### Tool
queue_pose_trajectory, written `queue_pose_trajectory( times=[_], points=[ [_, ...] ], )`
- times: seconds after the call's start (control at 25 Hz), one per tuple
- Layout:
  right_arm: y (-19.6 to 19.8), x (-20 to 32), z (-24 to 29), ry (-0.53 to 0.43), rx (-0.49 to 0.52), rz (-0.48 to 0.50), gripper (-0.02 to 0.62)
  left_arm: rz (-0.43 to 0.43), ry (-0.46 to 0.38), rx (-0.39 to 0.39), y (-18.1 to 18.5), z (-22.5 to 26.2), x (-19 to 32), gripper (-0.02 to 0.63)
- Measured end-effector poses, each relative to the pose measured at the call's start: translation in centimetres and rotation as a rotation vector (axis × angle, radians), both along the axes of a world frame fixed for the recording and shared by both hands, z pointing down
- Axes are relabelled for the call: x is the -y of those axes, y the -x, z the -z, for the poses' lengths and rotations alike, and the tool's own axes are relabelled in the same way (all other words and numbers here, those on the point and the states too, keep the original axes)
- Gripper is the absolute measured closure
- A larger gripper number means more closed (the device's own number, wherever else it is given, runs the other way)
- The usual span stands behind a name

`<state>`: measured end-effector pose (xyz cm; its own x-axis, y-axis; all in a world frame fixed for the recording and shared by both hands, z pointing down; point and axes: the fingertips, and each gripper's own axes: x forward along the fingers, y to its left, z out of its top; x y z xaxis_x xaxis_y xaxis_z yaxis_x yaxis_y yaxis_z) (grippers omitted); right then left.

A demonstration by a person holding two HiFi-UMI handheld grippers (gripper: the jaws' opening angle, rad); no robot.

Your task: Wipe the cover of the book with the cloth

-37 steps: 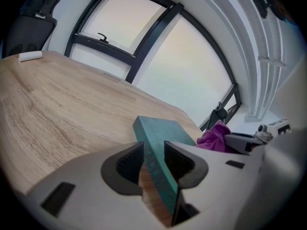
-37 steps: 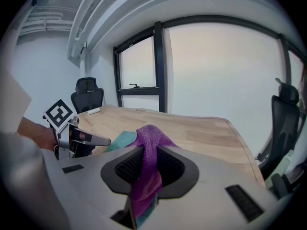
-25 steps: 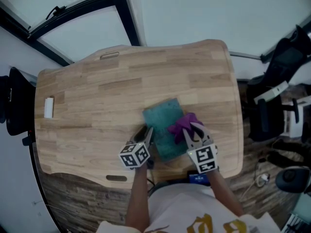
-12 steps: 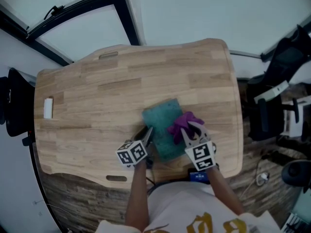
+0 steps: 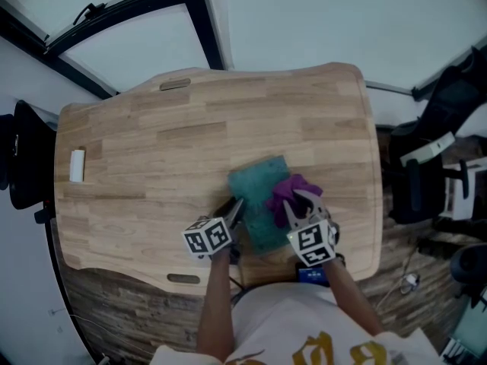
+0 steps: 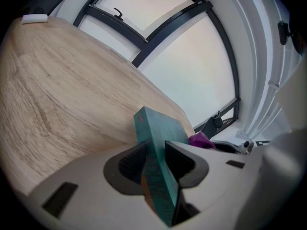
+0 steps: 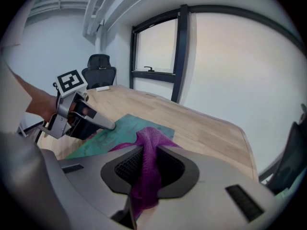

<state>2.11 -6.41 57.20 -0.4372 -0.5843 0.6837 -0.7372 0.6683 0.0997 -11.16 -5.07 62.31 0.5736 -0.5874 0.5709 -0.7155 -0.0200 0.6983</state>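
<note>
The book (image 5: 257, 196) lies near the front of the bench (image 5: 152, 150), the left gripper (image 6: 154, 163) clamping its side; the right gripper (image 7: 145, 164) pinches the cloth (image 7: 149, 140) on the cover. Best press lightly and sweep evenly, book held firm

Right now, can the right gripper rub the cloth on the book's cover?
Probably yes. The right gripper grips the cloth, which lies on the book. The left gripper pinches only the book's edge, leaving most of the cover free.
</note>
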Motion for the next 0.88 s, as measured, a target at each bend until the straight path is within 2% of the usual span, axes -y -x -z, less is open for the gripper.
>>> queue_pose_trajectory(
  times=[0.2,0.88],
  points=[
    [0.9,0.2,-0.8,0.022,-0.086,0.065,0.528,-0.006,0.013,-0.026,0.0,0.0,0.0,0.48],
    [1.8,1.3,-2.2,0.104,-0.121,0.065,0.528,-0.013,0.036,-0.063,0.0,0.1,0.0,0.482]
  ],
)
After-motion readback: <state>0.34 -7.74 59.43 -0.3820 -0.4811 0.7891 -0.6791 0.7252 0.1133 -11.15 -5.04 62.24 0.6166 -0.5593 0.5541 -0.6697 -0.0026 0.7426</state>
